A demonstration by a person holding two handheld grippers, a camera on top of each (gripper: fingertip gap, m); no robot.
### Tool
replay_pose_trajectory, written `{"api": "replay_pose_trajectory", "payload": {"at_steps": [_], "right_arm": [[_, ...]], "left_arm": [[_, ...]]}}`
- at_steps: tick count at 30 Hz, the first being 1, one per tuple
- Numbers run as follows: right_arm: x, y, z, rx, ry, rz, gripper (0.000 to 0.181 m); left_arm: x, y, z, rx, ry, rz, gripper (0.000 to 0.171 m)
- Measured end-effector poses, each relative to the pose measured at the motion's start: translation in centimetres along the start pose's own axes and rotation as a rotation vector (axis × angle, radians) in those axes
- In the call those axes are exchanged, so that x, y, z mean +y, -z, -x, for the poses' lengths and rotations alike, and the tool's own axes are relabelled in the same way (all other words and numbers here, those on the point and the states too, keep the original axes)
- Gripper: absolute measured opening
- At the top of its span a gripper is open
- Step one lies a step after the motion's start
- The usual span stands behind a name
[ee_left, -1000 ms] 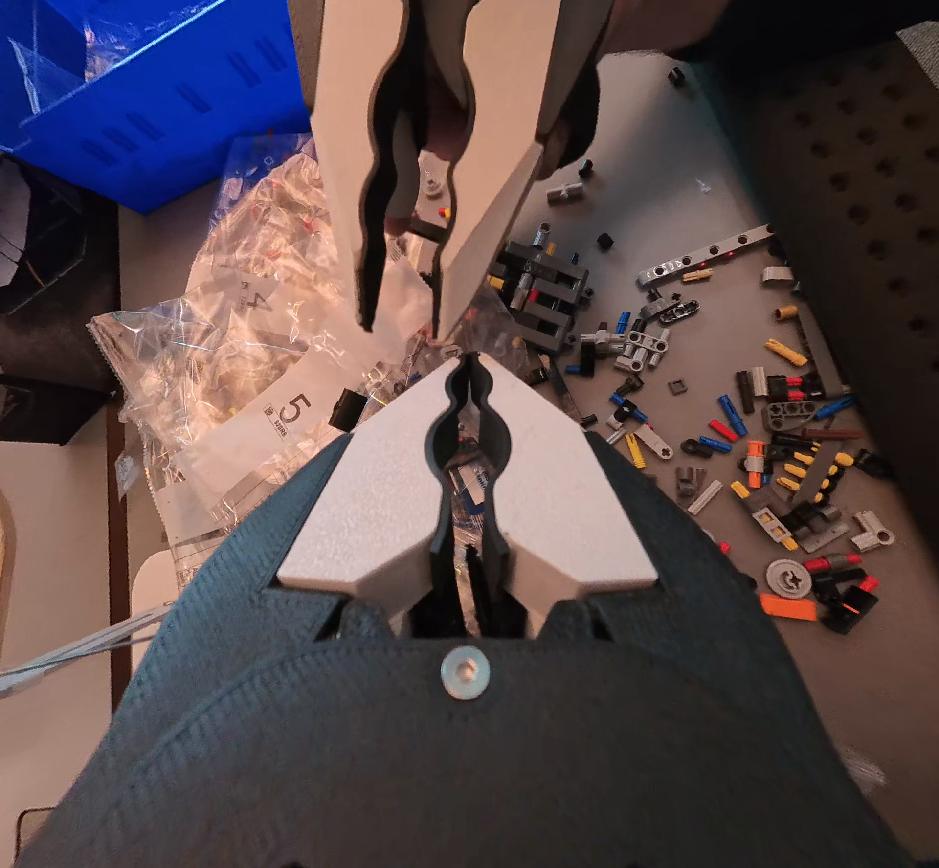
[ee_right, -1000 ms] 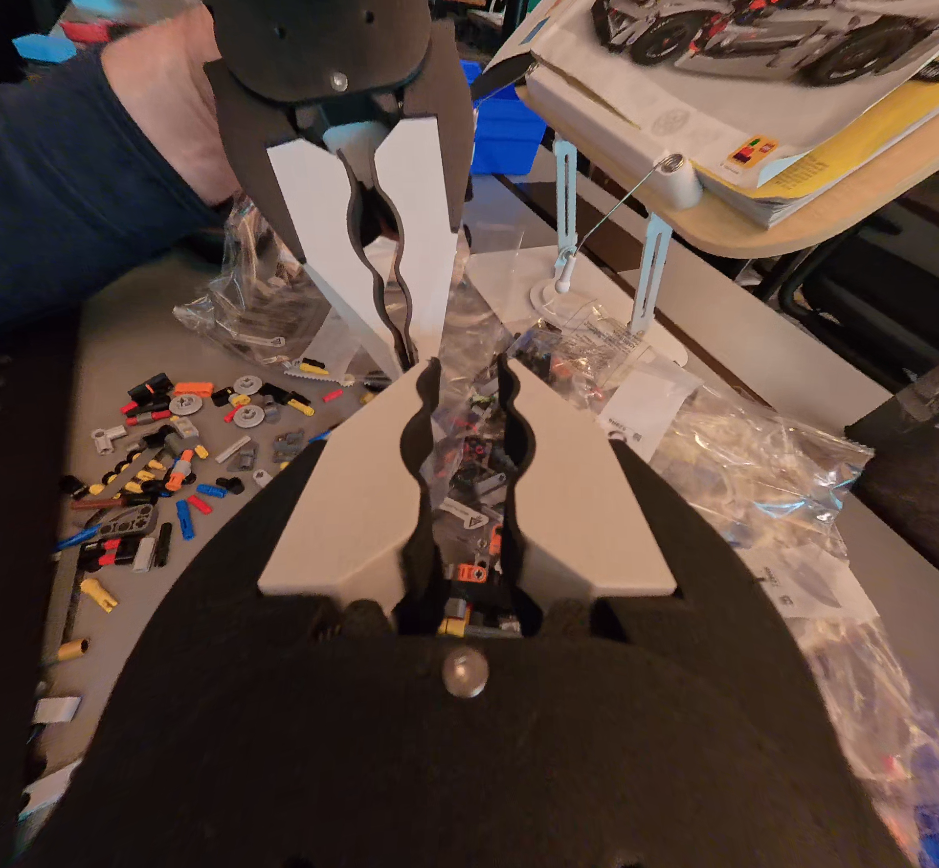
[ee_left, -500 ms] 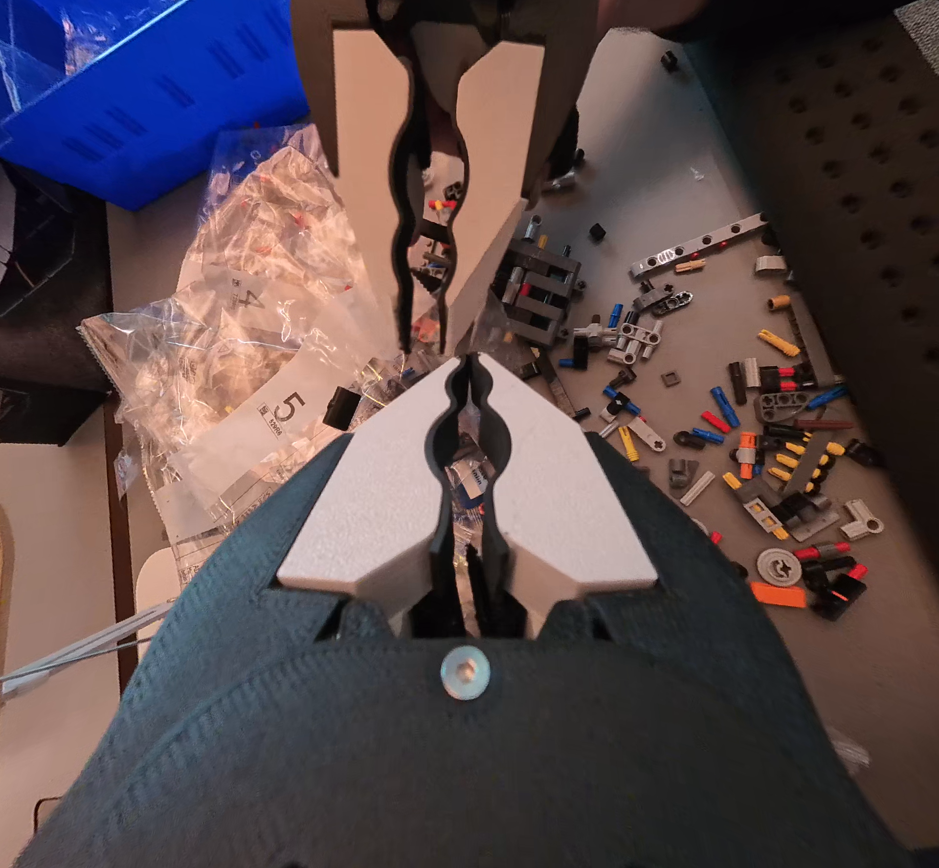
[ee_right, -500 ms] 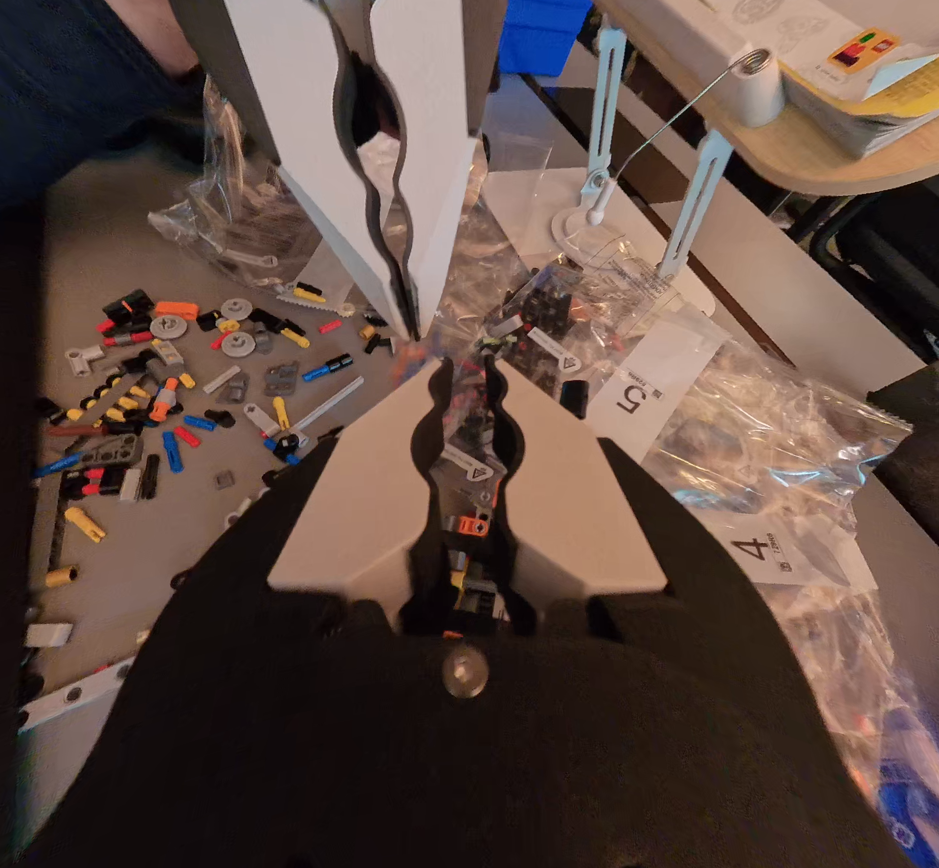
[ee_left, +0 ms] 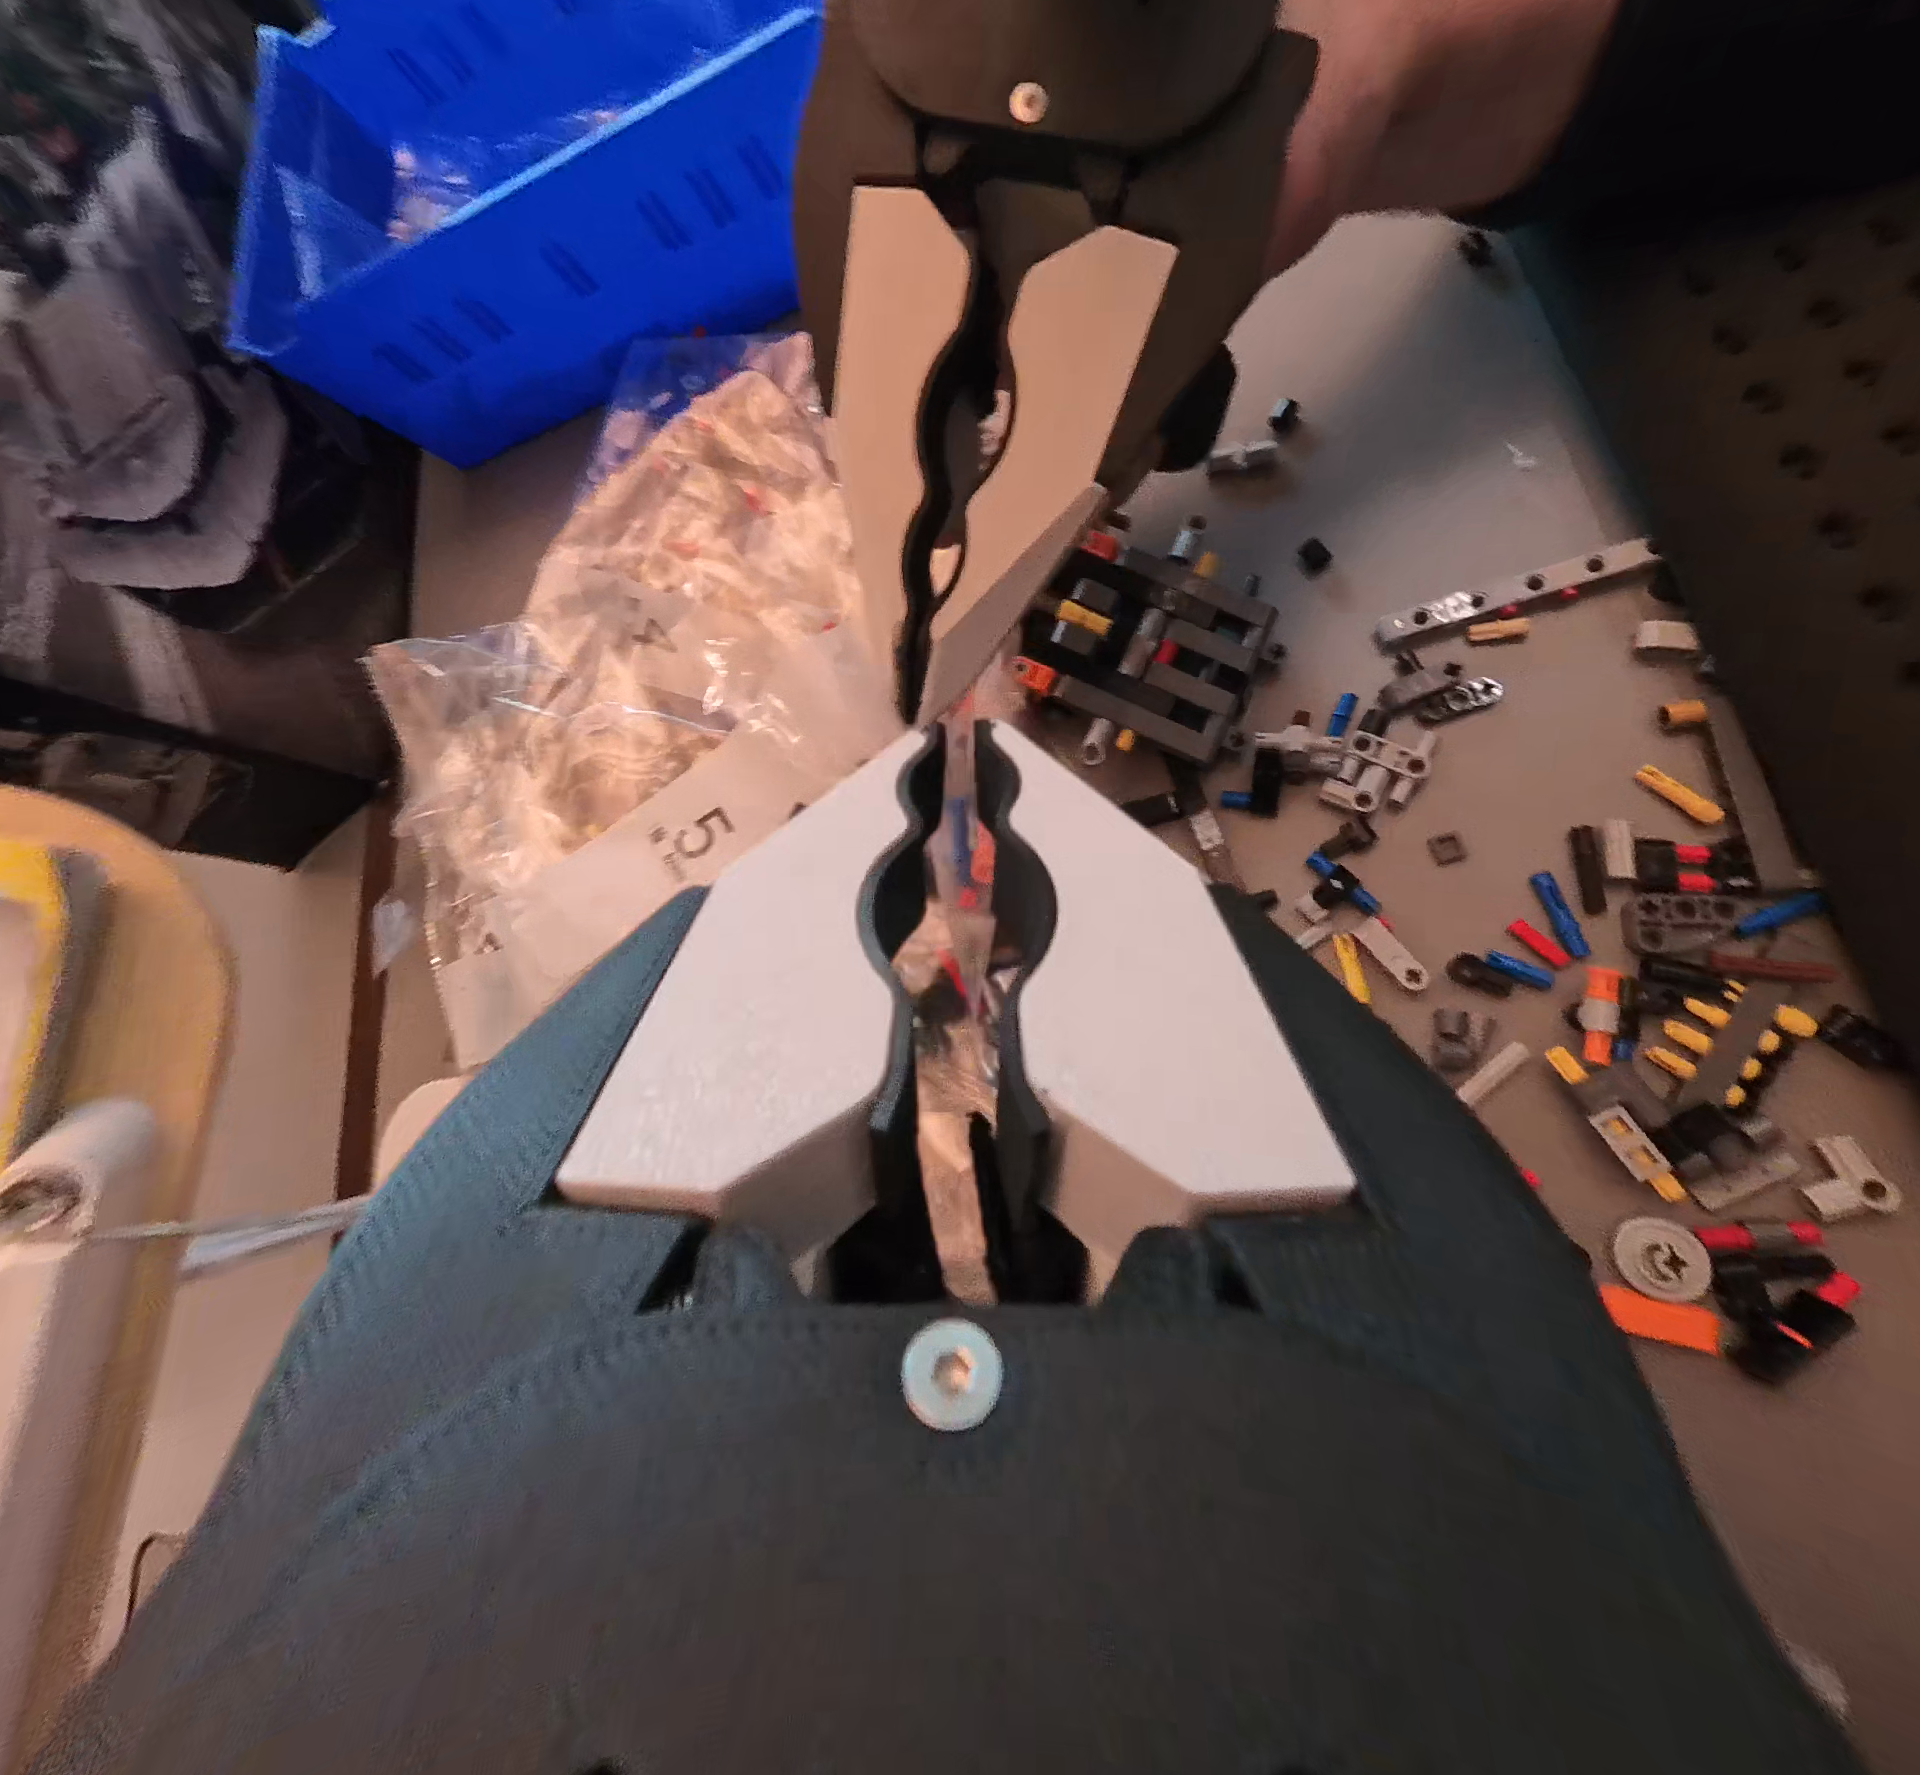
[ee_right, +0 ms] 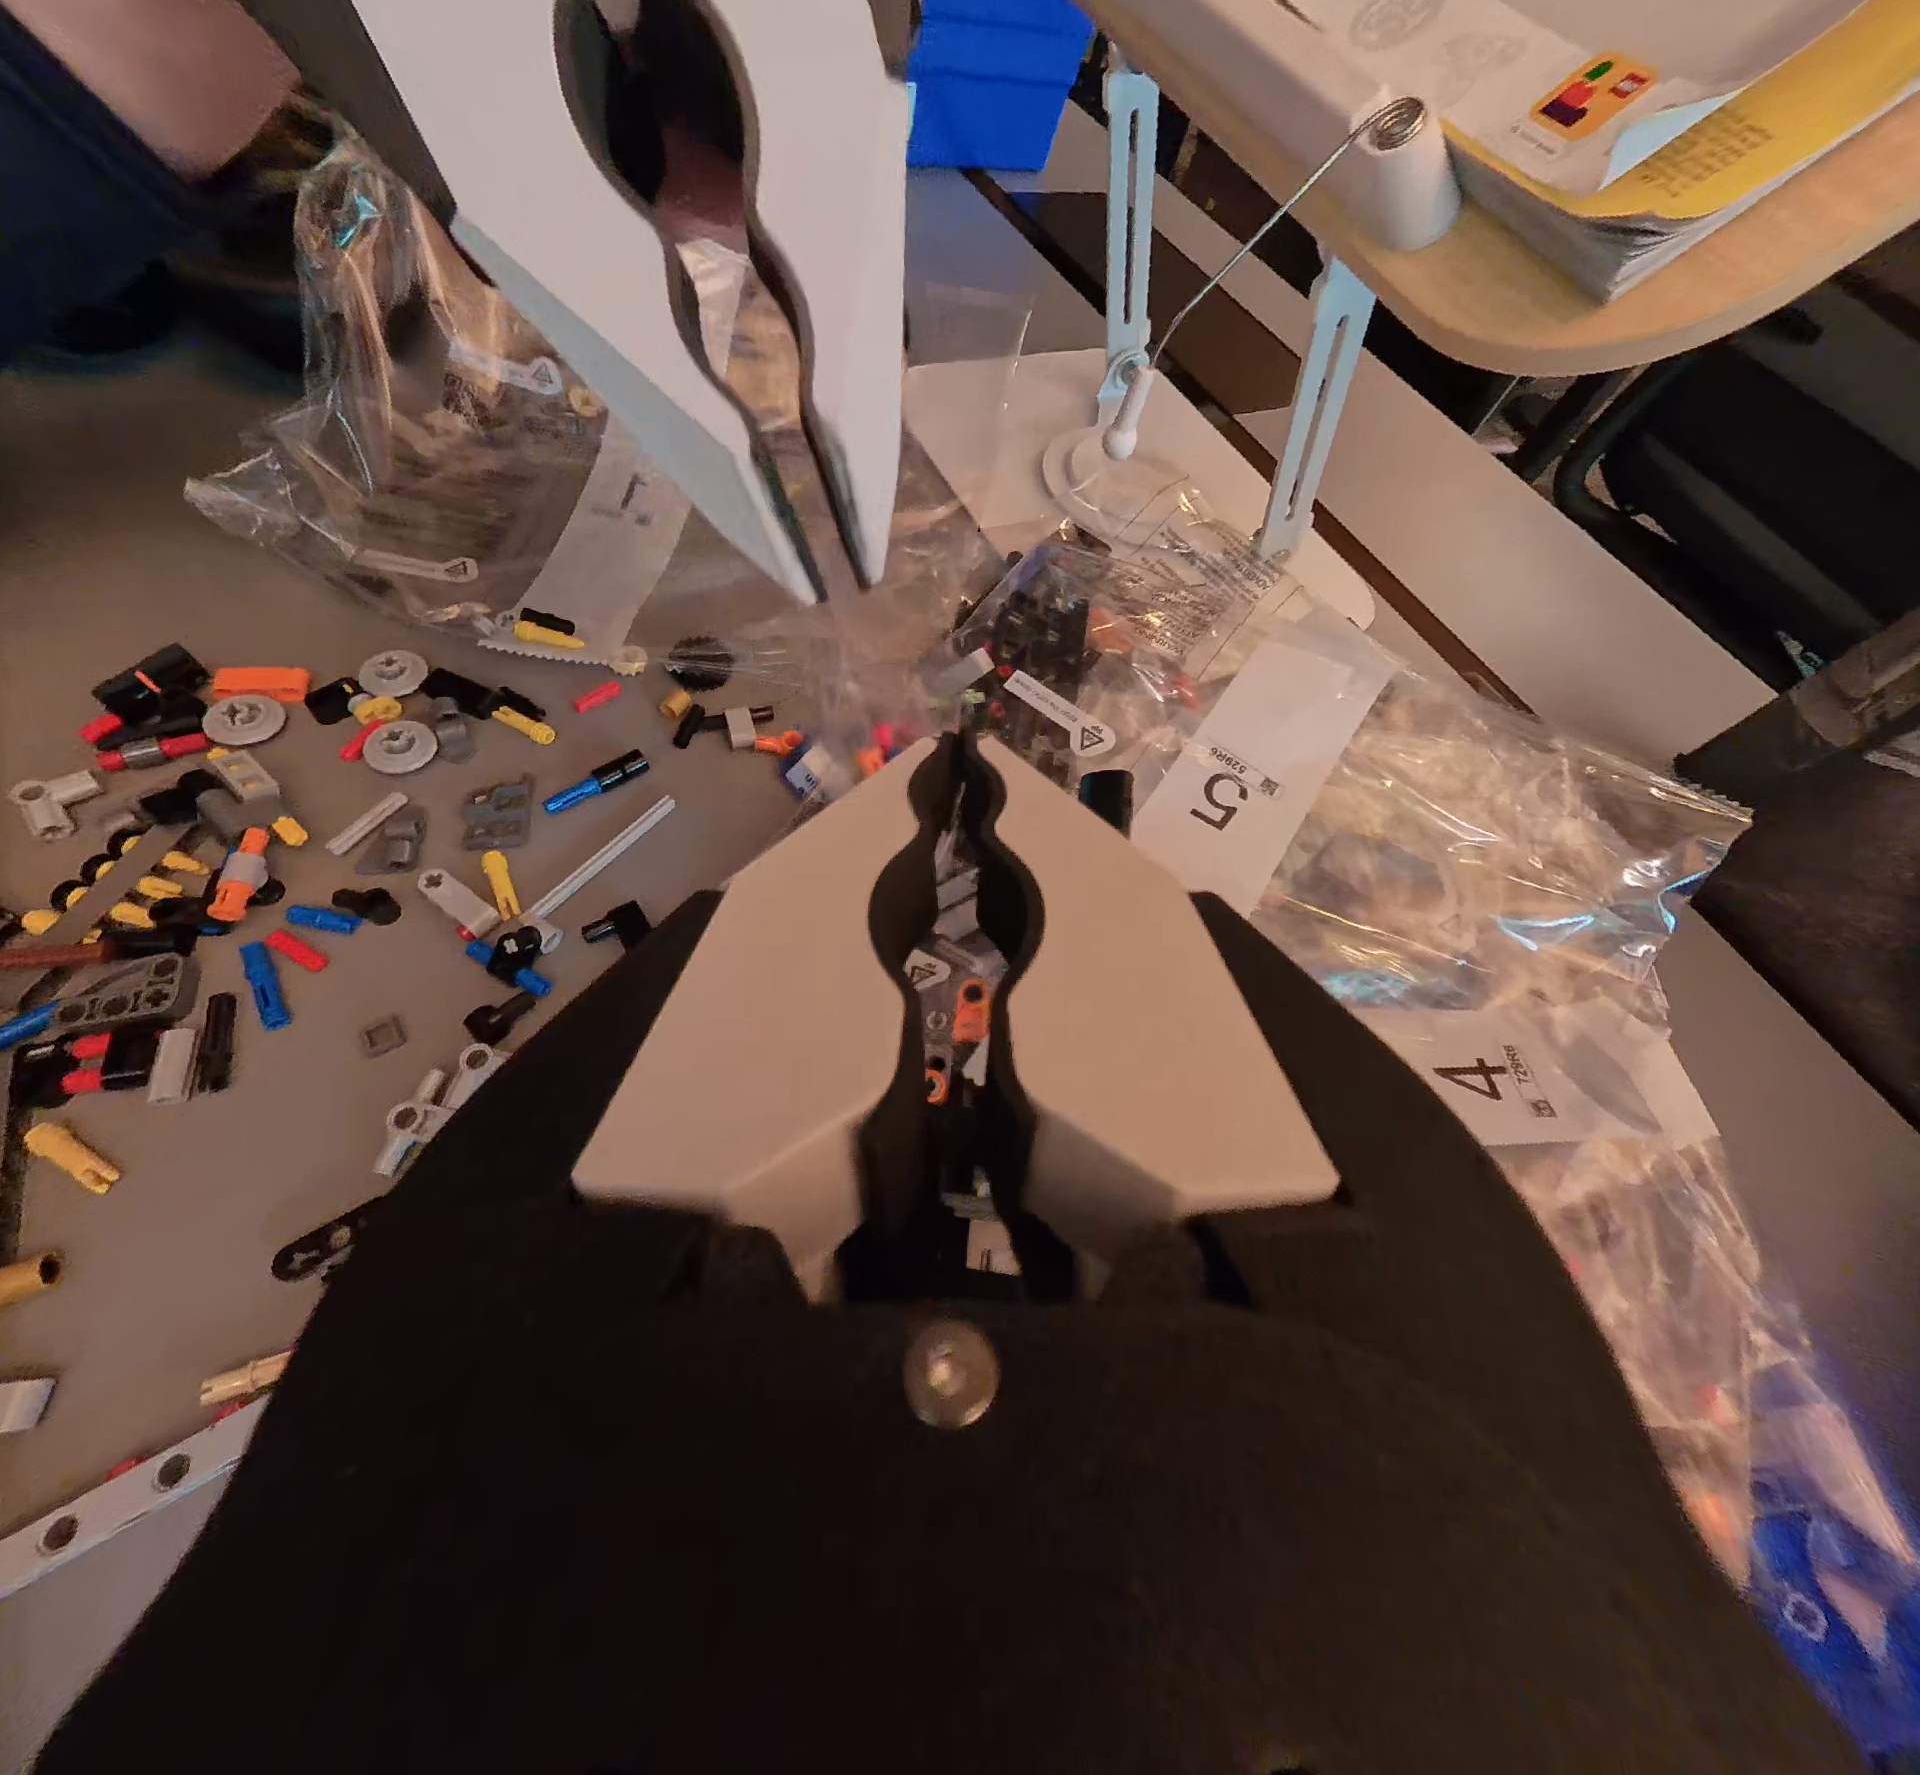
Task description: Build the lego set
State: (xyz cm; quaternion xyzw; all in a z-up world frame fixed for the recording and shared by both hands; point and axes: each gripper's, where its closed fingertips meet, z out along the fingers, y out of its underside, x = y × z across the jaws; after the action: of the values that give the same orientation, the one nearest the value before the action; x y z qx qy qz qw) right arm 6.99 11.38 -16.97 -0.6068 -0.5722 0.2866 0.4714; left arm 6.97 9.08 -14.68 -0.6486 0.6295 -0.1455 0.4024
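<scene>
Evidently both tools are pinching one small clear plastic bag of lego parts [ee_right: 1039, 676], held above the grey table [ee_left: 1455, 437]. The left gripper [ee_left: 954, 738] is clenched on the film, and the right gripper [ee_right: 956, 751] is clamped on it too, tip to tip. Judging by this, the bag is being torn open; next, pull apart steadily so pieces spill beside the loose coloured lego pieces [ee_right: 260, 852].

White number labels [ee_right: 1236, 790] mark the clear bags [ee_right: 1507, 852].
</scene>
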Motion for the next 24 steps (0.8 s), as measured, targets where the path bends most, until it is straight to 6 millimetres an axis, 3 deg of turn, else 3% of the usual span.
{"api": "replay_pose_trajectory", "payload": {"at_steps": [3,6,10,15,18,24], "right_arm": [[-0.3,0.1,-0.2,0.001,-0.021,-0.019,0.0],[-0.8,0.1,-0.1,0.001,-0.028,-0.035,0.0],[-1.5,-0.1,-0.6,0.007,-0.174,-0.094,0.0],[-1.9,-0.9,-0.7,0.043,-0.22,-0.113,0.0],[-2.5,-1.3,-0.3,0.036,-0.247,-0.142,0.0],[-3.2,-1.5,0.9,-0.006,-0.233,-0.164,0.0]], "left_arm": [[-0.3,1.0,1.4,-0.122,0.038,-0.016,0.013],[1.1,2.0,3.2,-0.331,0.029,0.049,0.025],[1.9,4.1,2.8,-0.571,-0.05,0.026,0.032],[2.8,2.4,1.4,-0.537,0.061,-0.05,0.058],[3.7,1.3,1.7,-0.593,-0.003,0.034,0.071],[5.3,-0.9,1.6,-0.575,0.017,0.082,0.07]]}}
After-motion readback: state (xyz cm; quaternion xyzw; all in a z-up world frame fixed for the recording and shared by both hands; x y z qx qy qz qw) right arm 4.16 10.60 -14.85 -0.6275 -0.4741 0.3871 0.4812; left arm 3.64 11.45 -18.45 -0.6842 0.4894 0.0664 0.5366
